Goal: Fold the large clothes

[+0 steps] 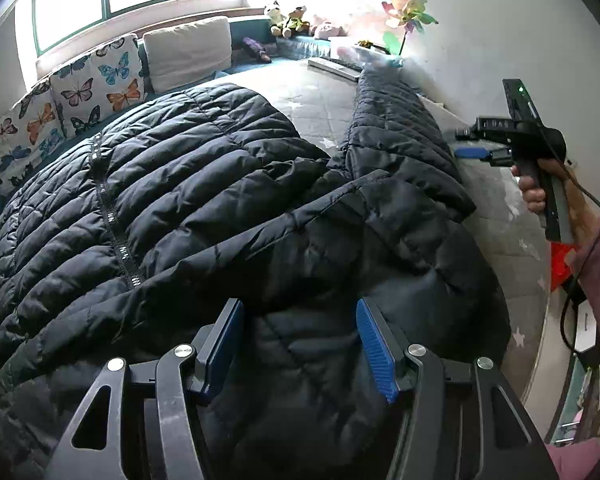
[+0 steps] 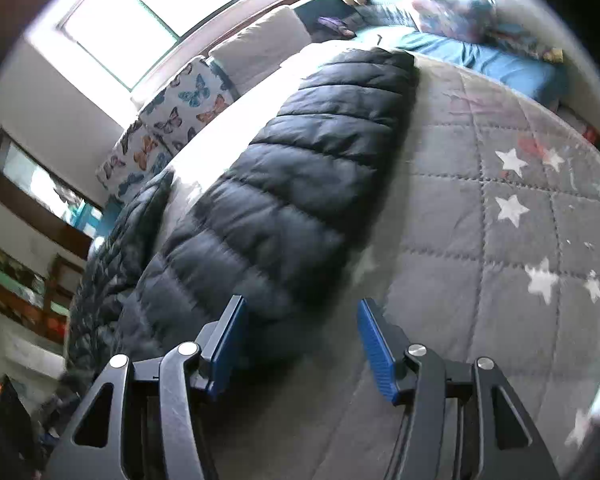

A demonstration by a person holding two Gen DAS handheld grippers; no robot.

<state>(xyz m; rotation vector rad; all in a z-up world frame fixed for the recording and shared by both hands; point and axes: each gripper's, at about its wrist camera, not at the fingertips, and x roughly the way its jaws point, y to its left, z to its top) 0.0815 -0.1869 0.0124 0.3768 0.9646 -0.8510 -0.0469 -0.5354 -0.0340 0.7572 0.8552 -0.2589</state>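
A large black quilted puffer jacket (image 1: pixel 204 208) lies spread on a grey star-patterned quilt (image 1: pixel 312 100). Its zipper (image 1: pixel 108 216) runs down the left part, and one sleeve (image 1: pixel 396 120) stretches away toward the back right. My left gripper (image 1: pixel 300 340) is open, hovering just over the jacket's near hood or collar area, holding nothing. My right gripper (image 1: pixel 470 148) is held in a hand at the right, beside that sleeve. In the right wrist view the right gripper (image 2: pixel 300 336) is open and empty, with the sleeve (image 2: pixel 296 184) running ahead and left of its fingers over the quilt (image 2: pixel 500 240).
Butterfly-print cushions (image 1: pixel 80 96) and a beige cushion (image 1: pixel 188 52) line the window bench at the back. Plush toys (image 1: pixel 288 20) and a colourful pinwheel (image 1: pixel 408 16) sit at the far side. A blue sheet (image 2: pixel 480 56) shows beyond the quilt. The bed edge runs along the right.
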